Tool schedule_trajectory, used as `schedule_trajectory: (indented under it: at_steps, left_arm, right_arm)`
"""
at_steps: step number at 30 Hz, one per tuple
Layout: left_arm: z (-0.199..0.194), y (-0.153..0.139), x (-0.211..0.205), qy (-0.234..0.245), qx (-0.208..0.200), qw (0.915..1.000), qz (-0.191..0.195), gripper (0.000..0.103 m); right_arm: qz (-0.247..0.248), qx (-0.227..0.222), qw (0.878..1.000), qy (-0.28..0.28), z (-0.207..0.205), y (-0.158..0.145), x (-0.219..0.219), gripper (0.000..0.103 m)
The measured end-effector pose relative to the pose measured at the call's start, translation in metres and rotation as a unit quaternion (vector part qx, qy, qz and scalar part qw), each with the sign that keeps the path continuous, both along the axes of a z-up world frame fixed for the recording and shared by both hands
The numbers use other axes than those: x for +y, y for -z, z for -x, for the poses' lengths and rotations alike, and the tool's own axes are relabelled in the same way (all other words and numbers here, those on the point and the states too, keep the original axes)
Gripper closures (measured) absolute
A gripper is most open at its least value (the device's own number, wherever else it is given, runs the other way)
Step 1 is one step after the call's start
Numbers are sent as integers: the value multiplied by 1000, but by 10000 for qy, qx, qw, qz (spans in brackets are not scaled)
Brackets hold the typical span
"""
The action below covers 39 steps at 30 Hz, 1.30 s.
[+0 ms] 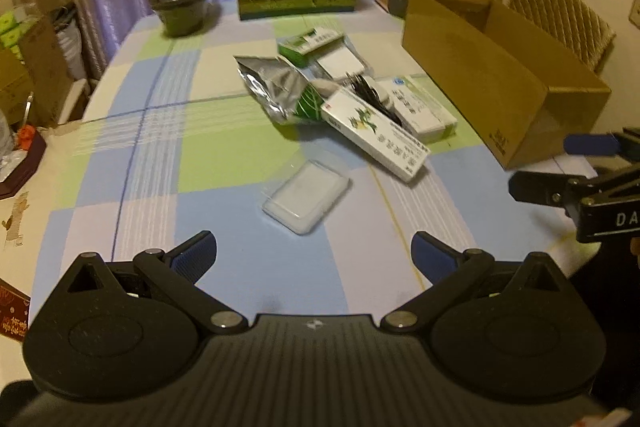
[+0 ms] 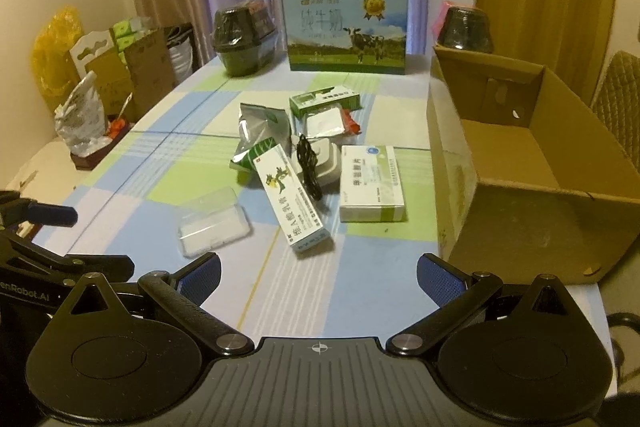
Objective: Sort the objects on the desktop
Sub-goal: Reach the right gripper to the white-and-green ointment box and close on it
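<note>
Left gripper [image 1: 314, 251]: jaws spread wide, nothing between them; hovering over the near edge of the bench, short of the clear plastic case.
Right gripper [image 2: 319, 273]: jaws spread wide, empty; low over the near edge, just left of the cardboard box's near corner.
Bench [image 2: 360, 291]: covered with a checked cloth in blue, green and white.
Cardboard box [image 2: 532, 163]: open-topped, inside bare as far as visible, standing along the right side of the bench; landmark for the rest.
Blue-and-white medicine box [image 2: 371, 183]: lying flat, closest of the pile to the cardboard box, just left of it.
Long green-and-white carton [image 2: 292, 201]: lying at a slant, left of the medicine box, near end pointing toward the grippers.
Black cord [image 2: 309, 167]: bundled, draped over a small white container, between the long carton and the medicine box.
Silver foil pouch [image 2: 260, 131]: crumpled, further left of the cardboard box, behind the long carton.
Green carton [image 2: 324, 99]: at the far end of the pile, a flat white packet just in front of it.
Clear plastic case [image 2: 212, 223]: apart from the pile, furthest left of the cardboard box, nearest the left gripper.
Milk carton case [image 2: 346, 29]: upright at the far edge, cow printed on its face.
Dark wrapped pots [image 2: 244, 35]: one left of the milk case, another behind the cardboard box's far end.
</note>
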State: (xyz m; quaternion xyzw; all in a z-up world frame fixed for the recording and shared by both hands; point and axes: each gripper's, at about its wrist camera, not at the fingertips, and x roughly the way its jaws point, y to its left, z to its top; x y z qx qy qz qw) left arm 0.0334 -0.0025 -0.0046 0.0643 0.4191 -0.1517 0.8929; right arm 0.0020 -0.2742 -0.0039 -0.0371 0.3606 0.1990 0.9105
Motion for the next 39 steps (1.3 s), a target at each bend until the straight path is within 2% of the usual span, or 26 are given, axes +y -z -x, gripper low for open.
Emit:
schedule_trajectory:
  at_steps: [3, 11, 20, 25, 29, 31, 33, 36, 39]
  left_arm:
    - [-8, 2, -4, 255, 78, 9996, -126, 1]
    - [-34, 16, -7, 800, -123, 9950, -592, 1]
    - [-77, 39, -5, 1477, -58, 9866, -684, 7]
    - [-96, 53, -11, 1808, -61, 9795, -887, 12]
    - [-108, 64, -12, 1971, 48, 9774, -768, 18]
    - [-113, 71, -11, 1989, 141, 9772, -727, 29]
    - [-117, 77, -9, 1968, 203, 9778, -692, 31]
    - [-119, 83, -6, 1930, 231, 9792, -575, 31]
    - [-119, 86, -3, 1870, 185, 9812, -444, 32]
  right_arm:
    - [61, -80, 9999, -135, -4, 2, 6, 2]
    - [302, -228, 9986, -372, -23, 12, 21, 2]
    - [520, -206, 9961, -681, -47, 35, 35, 3]
    - [678, -169, 9932, -930, -64, 50, 49, 17]
    - [857, -189, 9901, -1098, -76, 63, 58, 24]
    - [953, -220, 9883, -1173, -81, 68, 62, 29]
    - [1064, -228, 9863, -1237, -86, 73, 66, 35]
    - [1188, -227, 9836, -1341, -92, 80, 72, 41]
    - [1299, -255, 9805, -1453, -97, 85, 78, 43]
